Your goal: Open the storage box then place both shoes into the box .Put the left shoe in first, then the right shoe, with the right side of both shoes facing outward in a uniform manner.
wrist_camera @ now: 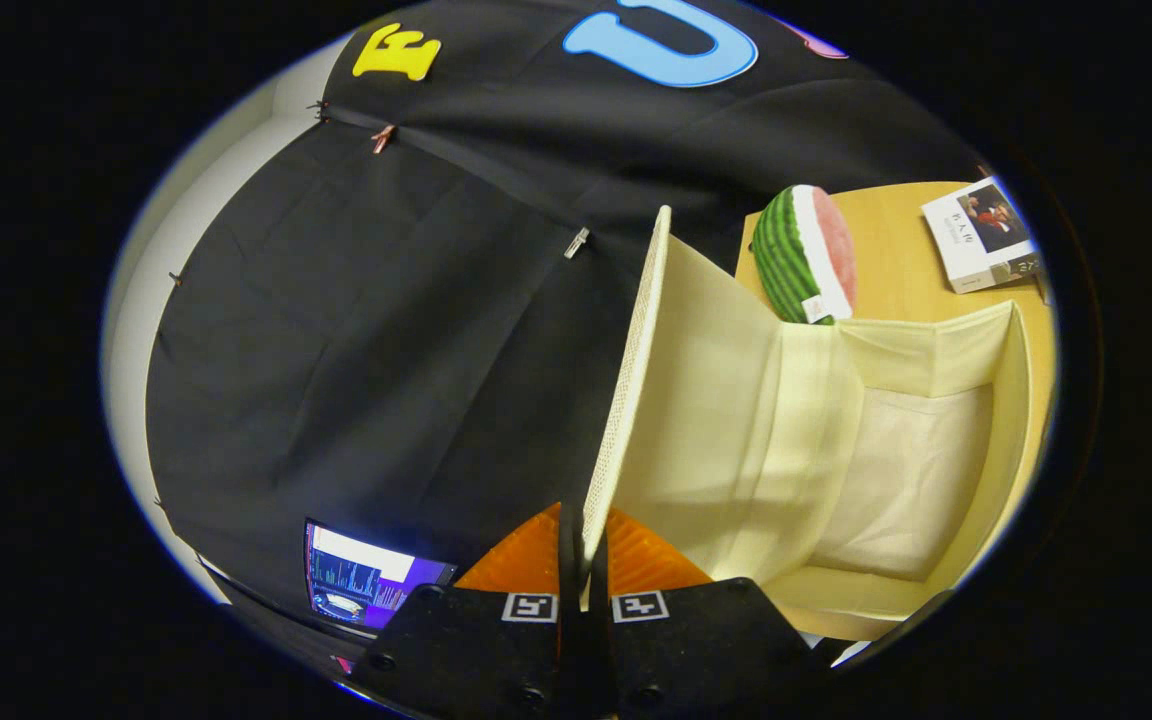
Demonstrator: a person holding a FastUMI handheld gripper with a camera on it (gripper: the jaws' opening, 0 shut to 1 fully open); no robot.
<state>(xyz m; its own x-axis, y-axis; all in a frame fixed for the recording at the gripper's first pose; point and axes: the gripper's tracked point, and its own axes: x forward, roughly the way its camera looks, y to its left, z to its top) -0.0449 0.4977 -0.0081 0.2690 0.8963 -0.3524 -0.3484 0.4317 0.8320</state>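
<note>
So the hand-held gripper [584, 570] with its ribbed orange fingers [521, 560] is pinched tight on the thin woven cream lid [628, 380] of the soft fabric storage box [936, 395], holding it up on edge, I'd guess to keep the opening clear. Box sits on a light wooden table [896, 260], empty pale lining inside. A plush watermelon slice [804, 255] lies just behind it, a white book [981, 235] toward the far corner.

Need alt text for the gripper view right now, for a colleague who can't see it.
The gripper has its jaws shut on the edge of the box lid, holding it raised. The open cream box looks empty inside. A watermelon toy and a book lie on the table beyond.
</note>
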